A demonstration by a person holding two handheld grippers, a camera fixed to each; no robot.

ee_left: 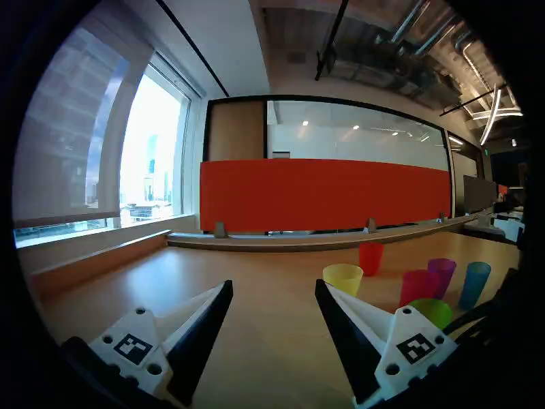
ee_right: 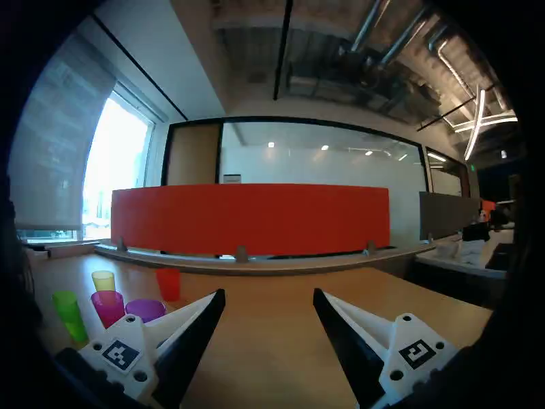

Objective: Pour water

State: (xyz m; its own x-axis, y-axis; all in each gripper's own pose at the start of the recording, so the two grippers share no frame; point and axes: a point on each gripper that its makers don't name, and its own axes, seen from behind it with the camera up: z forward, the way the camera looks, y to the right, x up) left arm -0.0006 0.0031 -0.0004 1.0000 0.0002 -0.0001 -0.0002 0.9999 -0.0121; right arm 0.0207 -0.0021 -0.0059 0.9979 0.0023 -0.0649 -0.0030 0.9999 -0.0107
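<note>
Window (ee_left: 153,157): bright at the left of the left gripper view, with city buildings beyond it.
Red partition (ee_left: 320,194): it runs along the far edge of the table, with a glass wall above it.
Table (ee_left: 272,341): pale wood, and we see it spread beneath both grippers.
Left gripper (ee_left: 273,283): its fingers stand wide apart with bare tabletop between them, and it holds nothing.
Right gripper (ee_right: 268,292): its fingers are spread just as wide, and it too holds nothing.
Cups, left gripper view: we count six upright on the table, ahead and to the right. The yellow cup (ee_left: 343,278) stands just past the right finger, with the red cup (ee_left: 370,258) behind it. Then come the pink cup (ee_left: 417,286), purple cup (ee_left: 441,273) and blue cup (ee_left: 474,283). The green cup (ee_left: 430,311) is nearest, beside the right finger.
Cups, right gripper view: we count five, grouped to the left. Green is farthest left, yellow is behind it, pink and purple sit close by the left finger, and red is farthest in.
</note>
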